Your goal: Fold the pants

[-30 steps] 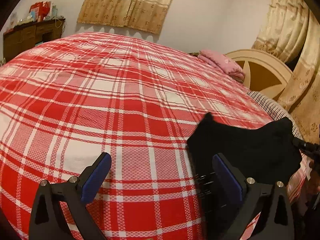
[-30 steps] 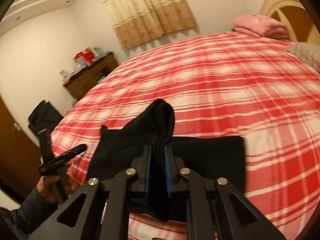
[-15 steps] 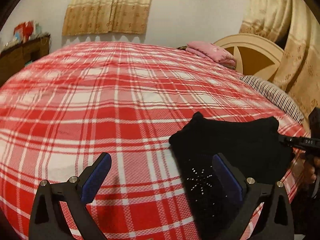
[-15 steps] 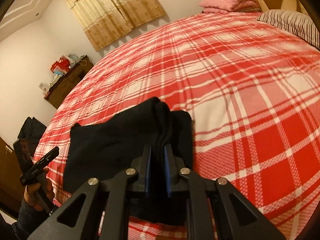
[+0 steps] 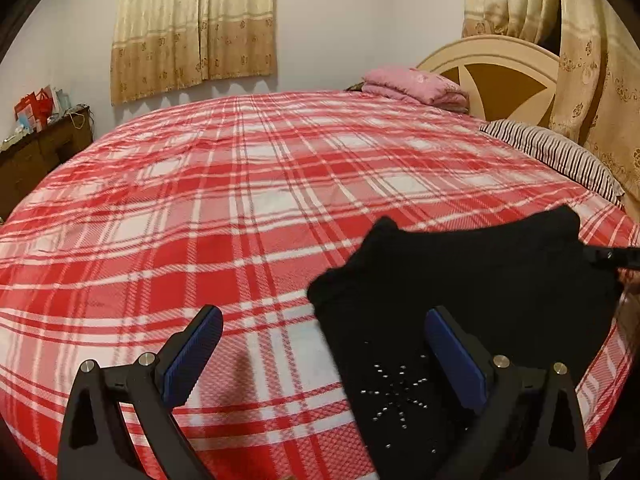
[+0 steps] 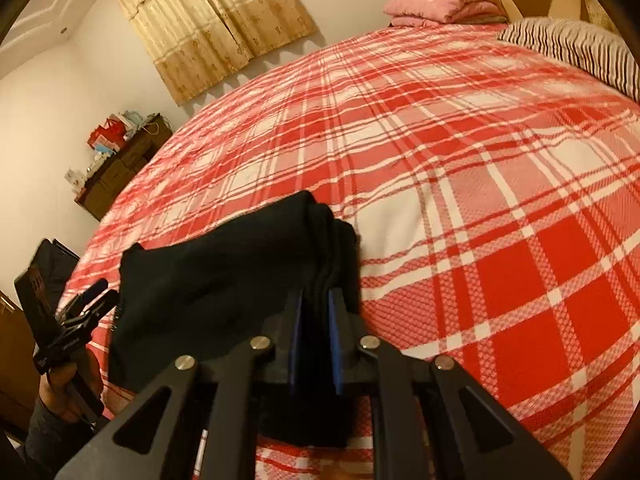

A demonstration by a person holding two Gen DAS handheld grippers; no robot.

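Gripping black pants (image 6: 224, 280), right hand-held gripper (image 6: 314, 320).

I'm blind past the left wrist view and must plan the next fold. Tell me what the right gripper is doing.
Observer: The right gripper is shut on a thick fold of the black pants.
Operator: Report where the left gripper sits from the other side.
Observer: The left gripper is at the pants' far edge, beside it, held in a hand.
Operator: Say what's behind that hand.
Observer: A dark bag against the wall.
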